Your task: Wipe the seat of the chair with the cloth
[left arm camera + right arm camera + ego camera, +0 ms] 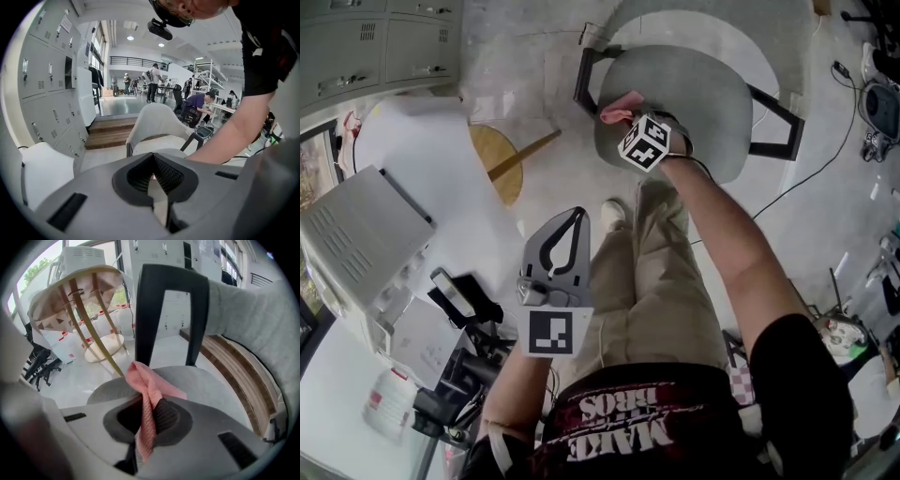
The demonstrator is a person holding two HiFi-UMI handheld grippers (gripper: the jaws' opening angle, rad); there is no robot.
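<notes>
The chair has a round grey seat with black arm frames, and it stands just ahead of the person's knees. My right gripper is over the seat's near left part, shut on a pink cloth. In the right gripper view the pink cloth is clamped between the jaws of the right gripper and bunches up above the grey seat. My left gripper is held back beside the person's leg, shut and empty. Beyond the left gripper stands the chair.
A chair with wooden legs lies on its side to the left of the grey chair. A white machine and clutter fill the near left. Grey lockers line the far left. Cables run over the floor at right.
</notes>
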